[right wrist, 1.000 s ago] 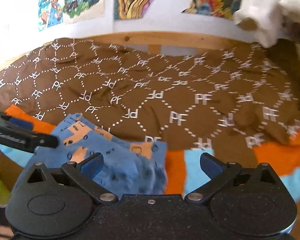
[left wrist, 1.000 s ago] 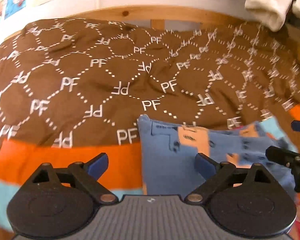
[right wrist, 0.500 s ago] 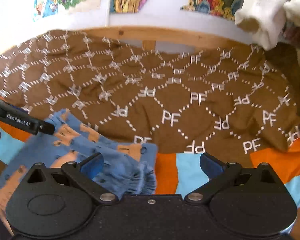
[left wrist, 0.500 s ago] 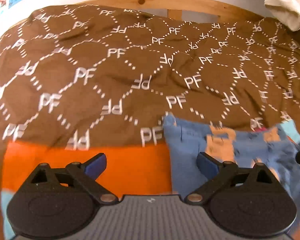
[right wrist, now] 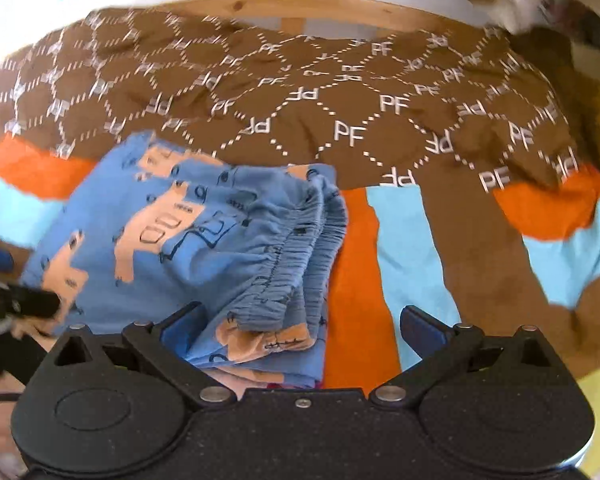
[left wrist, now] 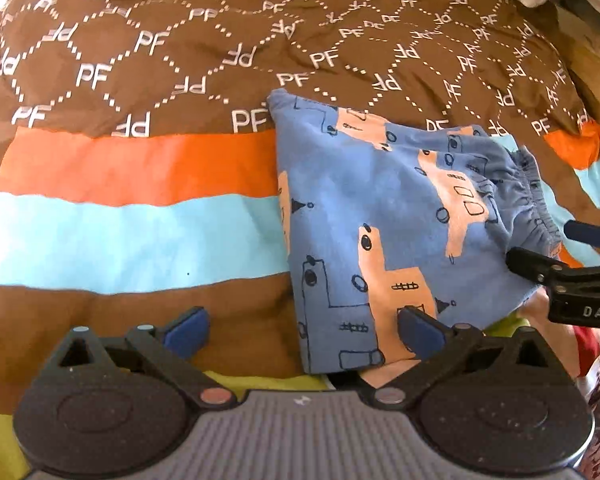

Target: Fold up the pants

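The blue pants [left wrist: 364, 216], printed with peach vehicle shapes, lie folded in a flat stack on the bedspread [left wrist: 140, 184], across its orange and light blue stripes and just below its brown "PF" patterned part. The gathered elastic waistband [right wrist: 296, 264] forms the pants' right edge, layers stacked one on another.

The left gripper [left wrist: 300, 328] hovers over the pants' near left corner, its jaws opening wide; one blue pad [left wrist: 418, 326] is above the fabric, the other above the bare bedspread, and neither presses on anything. The right gripper [right wrist: 300, 328] stands with its jaws spread apart over the waistband end of the pants, clamped on nothing. A wooden bed rail [right wrist: 284, 10] runs beyond the bedspread's far edge.
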Motion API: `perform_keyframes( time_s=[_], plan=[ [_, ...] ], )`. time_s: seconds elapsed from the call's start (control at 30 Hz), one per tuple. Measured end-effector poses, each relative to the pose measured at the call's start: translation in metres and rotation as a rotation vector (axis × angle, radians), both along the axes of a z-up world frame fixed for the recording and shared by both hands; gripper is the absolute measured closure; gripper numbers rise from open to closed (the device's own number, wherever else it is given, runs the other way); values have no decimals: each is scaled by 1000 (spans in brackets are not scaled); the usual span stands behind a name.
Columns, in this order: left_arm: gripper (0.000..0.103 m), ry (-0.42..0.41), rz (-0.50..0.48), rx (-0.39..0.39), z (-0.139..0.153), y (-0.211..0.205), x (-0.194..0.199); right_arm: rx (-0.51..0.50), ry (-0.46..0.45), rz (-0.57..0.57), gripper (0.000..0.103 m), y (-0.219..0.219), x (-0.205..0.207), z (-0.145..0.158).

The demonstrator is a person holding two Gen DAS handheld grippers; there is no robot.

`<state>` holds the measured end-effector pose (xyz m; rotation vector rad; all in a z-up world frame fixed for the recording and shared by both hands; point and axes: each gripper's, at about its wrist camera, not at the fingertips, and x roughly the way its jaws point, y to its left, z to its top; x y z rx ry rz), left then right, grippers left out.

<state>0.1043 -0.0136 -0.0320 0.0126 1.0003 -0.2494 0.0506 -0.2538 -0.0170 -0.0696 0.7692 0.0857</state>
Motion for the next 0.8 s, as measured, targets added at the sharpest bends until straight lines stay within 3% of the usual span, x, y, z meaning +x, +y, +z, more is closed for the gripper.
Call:
perform_keyframes(
  time_s=[0.6,0.8],
  plan=[
    [0,-4,-7,-8,-5,0,1,105,48,-12,1,-20,-3,7],
    [0,10,-16,-81,2,11,7,173,50,15,1,-28,-6,14]
  ],
)
